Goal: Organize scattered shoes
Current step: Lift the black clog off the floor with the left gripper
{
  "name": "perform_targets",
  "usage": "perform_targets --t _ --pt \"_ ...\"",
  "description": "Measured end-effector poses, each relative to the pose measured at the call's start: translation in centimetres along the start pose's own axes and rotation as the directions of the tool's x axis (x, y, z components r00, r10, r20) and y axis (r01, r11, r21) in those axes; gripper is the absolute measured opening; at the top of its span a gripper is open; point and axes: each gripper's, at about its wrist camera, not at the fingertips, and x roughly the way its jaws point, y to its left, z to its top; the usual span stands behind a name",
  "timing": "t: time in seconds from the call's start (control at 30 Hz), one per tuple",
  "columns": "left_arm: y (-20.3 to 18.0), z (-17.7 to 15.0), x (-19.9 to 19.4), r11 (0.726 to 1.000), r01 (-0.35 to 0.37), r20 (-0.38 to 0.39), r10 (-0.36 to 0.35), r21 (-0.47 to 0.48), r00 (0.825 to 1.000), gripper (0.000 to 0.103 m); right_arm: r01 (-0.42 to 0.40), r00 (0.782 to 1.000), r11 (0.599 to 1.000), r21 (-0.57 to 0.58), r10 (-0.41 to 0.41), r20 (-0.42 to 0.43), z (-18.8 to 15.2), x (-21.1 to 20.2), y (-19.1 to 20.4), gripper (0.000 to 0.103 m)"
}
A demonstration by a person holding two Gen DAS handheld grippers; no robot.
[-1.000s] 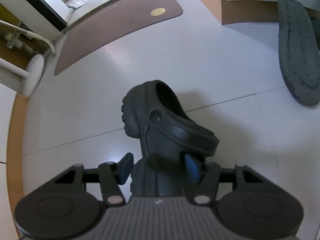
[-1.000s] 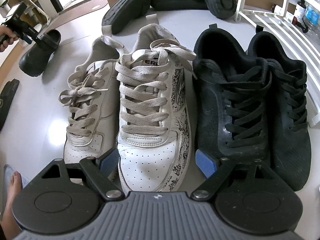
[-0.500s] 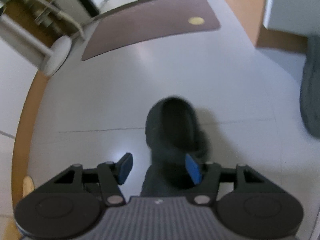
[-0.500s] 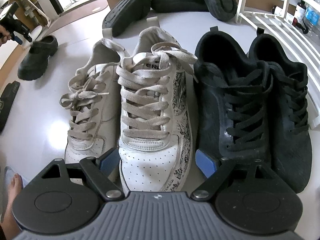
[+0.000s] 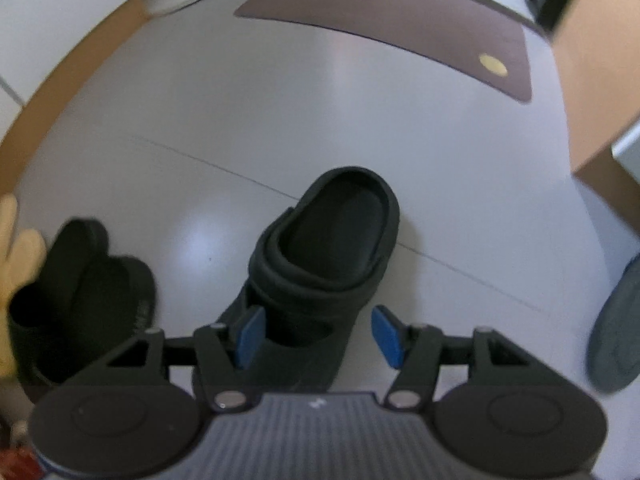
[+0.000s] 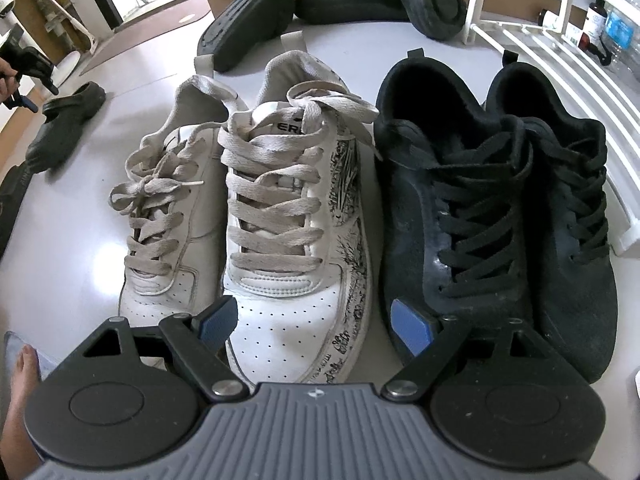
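A black clog (image 5: 332, 240) stands upright on the pale floor, heel end away from the camera. My left gripper (image 5: 316, 336) hangs open above its toe end, with neither blue pad pressing on it. In the right wrist view the left gripper (image 6: 42, 96) is clearly apart from the clog (image 6: 68, 120). My right gripper (image 6: 316, 322) is open over the toe of the right-hand white sneaker (image 6: 288, 220), touching nothing. Its mate (image 6: 164, 208) lies just to the left. A pair of black lace-up sneakers (image 6: 500, 208) sits to the right.
Black slippers (image 5: 84, 292) lie left of the clog. Dark clogs (image 6: 352, 4) and an upturned sole (image 6: 252, 16) are at the back by the wall. A white rack (image 6: 540, 52) stands on the right. A brown mat (image 5: 400, 28) and a bare foot (image 6: 20, 376) are also in view.
The left gripper let go of the black clog, which went from tilted in the grip to standing on the floor. That gripper rolled and drew away. The right gripper stayed put.
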Motion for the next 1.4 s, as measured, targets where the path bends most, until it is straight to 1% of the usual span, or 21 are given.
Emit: perform_targets --t 0.07,0.17,0.37,0.47,0.6,0.63,0.7,0.73,0.8,0.83,1.0,1.1,1.17,1.23,1.4 --pt "0.4 0.2 0.4 0.999 0.001 0.000 -0.001 -0.045 1.000 0.062 0.000 1.000 1.000 -0.004 0.000 -0.001 0.0 0.0 0.1 0.088" --pt "1.2 -0.2 0.8 0.991 0.039 0.004 -0.039 -0.129 0.999 0.062 0.001 1.000 1.000 -0.009 -0.001 -0.002 -0.1 0.1 0.1 0.088" --pt "2.1 -0.5 1.9 0.973 0.043 0.012 -0.042 -0.228 0.999 0.062 0.004 1.000 1.000 -0.015 -0.004 -0.005 -0.3 0.2 0.2 0.088" --pt "3.2 -0.6 2.8 0.952 0.084 0.017 -0.083 -0.294 0.996 0.065 0.006 1.000 1.000 -0.017 -0.006 -0.010 -0.3 0.3 0.2 0.088" --pt "4.1 -0.6 3.8 0.916 0.110 0.040 -0.103 -0.385 0.994 0.065 0.005 1.000 1.000 -0.024 -0.005 -0.015 -0.4 0.5 0.4 0.088" --pt "4.2 -0.7 4.0 0.911 0.111 0.046 -0.101 -0.396 0.994 0.059 0.004 1.000 1.000 -0.025 -0.005 -0.015 -0.4 0.5 0.4 0.088" --pt "4.1 -0.9 4.5 0.903 0.101 0.059 -0.084 -0.417 0.995 0.054 0.003 1.000 1.000 -0.026 -0.004 -0.016 -0.4 0.5 0.6 0.088" --pt "4.2 -1.0 4.6 0.897 0.100 0.067 -0.079 -0.431 0.995 0.050 0.002 1.000 1.000 -0.026 -0.002 -0.015 -0.4 0.5 0.6 0.088" --pt "4.5 -1.2 4.7 0.888 0.099 0.085 -0.067 -0.450 0.994 0.047 -0.003 1.000 1.000 -0.030 0.003 -0.012 -0.4 0.4 0.9 0.088" --pt "4.4 -1.2 4.6 0.890 0.094 0.090 -0.060 -0.446 0.994 0.045 -0.006 1.000 0.999 -0.034 0.005 -0.009 -0.4 0.4 1.0 0.088" --pt "3.5 -1.1 4.1 0.931 0.084 0.087 -0.057 -0.354 0.995 0.037 -0.014 1.000 0.999 -0.040 0.014 0.004 -0.1 0.2 1.3 0.088" --pt "3.2 -1.4 4.0 0.938 0.075 0.083 -0.050 -0.338 0.995 0.033 -0.016 1.000 0.999 -0.035 0.016 0.010 0.0 0.1 1.3 0.088" --pt "2.4 -1.7 3.7 0.958 0.080 0.083 -0.060 -0.275 0.995 0.031 -0.018 1.000 0.999 -0.033 0.018 0.015 0.0 -0.1 1.4 0.088" --pt "1.8 -2.3 3.4 0.969 0.093 0.082 -0.076 -0.228 0.994 0.030 -0.019 1.000 0.999 -0.029 0.020 0.020 0.0 -0.2 1.4 0.088" --pt "1.0 -4.3 2.9 0.984 0.121 0.055 -0.115 -0.129 0.992 0.030 -0.023 0.999 1.000 -0.019 0.023 0.028 0.2 -0.3 1.5 0.088"
